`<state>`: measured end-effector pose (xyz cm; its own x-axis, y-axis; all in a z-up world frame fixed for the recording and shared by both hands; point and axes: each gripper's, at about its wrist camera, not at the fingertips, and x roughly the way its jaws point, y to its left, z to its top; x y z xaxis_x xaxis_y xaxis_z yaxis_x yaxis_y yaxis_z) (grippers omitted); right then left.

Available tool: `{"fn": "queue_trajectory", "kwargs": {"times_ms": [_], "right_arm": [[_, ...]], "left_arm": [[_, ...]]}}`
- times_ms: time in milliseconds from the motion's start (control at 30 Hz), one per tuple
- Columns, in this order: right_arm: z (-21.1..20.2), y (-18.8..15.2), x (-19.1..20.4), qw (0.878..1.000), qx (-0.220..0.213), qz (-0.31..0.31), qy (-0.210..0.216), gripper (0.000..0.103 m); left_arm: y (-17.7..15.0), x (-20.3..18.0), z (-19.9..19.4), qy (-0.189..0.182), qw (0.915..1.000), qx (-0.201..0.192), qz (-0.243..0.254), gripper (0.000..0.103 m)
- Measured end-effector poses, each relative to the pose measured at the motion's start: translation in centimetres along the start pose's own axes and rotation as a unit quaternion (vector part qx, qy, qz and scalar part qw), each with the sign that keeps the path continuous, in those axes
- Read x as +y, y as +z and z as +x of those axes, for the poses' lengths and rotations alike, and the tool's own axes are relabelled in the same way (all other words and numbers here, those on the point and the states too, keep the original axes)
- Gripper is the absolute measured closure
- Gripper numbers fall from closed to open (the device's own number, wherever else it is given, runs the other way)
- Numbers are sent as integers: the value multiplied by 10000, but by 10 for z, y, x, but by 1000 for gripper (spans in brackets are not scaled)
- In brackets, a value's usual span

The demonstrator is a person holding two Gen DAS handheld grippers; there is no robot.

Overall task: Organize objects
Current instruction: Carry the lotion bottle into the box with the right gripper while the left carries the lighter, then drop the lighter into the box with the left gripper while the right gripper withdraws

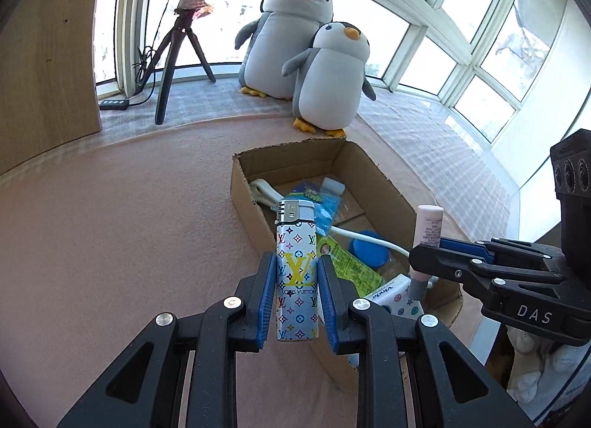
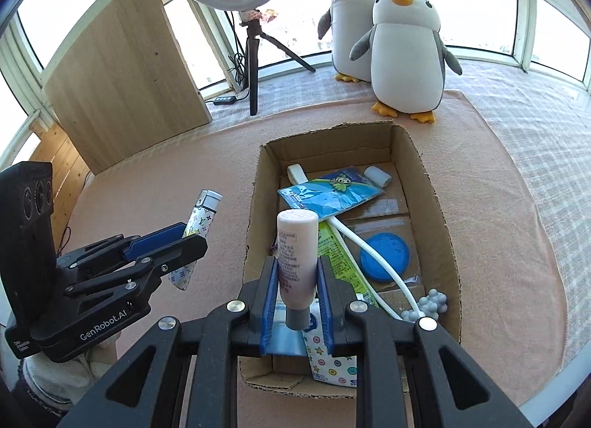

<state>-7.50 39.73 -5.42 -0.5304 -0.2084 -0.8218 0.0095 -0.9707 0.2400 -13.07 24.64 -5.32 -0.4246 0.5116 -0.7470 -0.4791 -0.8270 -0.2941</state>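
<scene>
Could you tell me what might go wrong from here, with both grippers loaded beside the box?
The left gripper clamps the lighter outside the cardboard box; released here, it would likely land on the pink mat. The right gripper holds the pink tube cap-down over crowded contents; dropped, it may bounce off the white cable. The grippers are close and could collide.

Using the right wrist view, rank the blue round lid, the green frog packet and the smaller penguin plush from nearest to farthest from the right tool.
1. Blue round lid: on the box floor, just right of the right tool.
2. Green frog packet: deeper in the cardboard box, toward its far end.
3. Smaller penguin plush: beyond the box, by the window.
</scene>
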Motion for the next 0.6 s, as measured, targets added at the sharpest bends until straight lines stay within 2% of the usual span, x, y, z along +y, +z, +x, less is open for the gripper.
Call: {"fn": "queue_trajectory", "kwargs": {"times_ms": [400,467,600], "right_arm": [[6,4,-42,9994,64,178,-274,84],[5,4,-45,9993,45,205,-298,84],[1,3,-49,9989,-14,270,-396,62]], "left_arm": [[19,-38,39,-61,9996,117,257,77],[20,-40,40,-18,9996,111,260,64],[21,-38,39,17,9997,95,244,61]]}}
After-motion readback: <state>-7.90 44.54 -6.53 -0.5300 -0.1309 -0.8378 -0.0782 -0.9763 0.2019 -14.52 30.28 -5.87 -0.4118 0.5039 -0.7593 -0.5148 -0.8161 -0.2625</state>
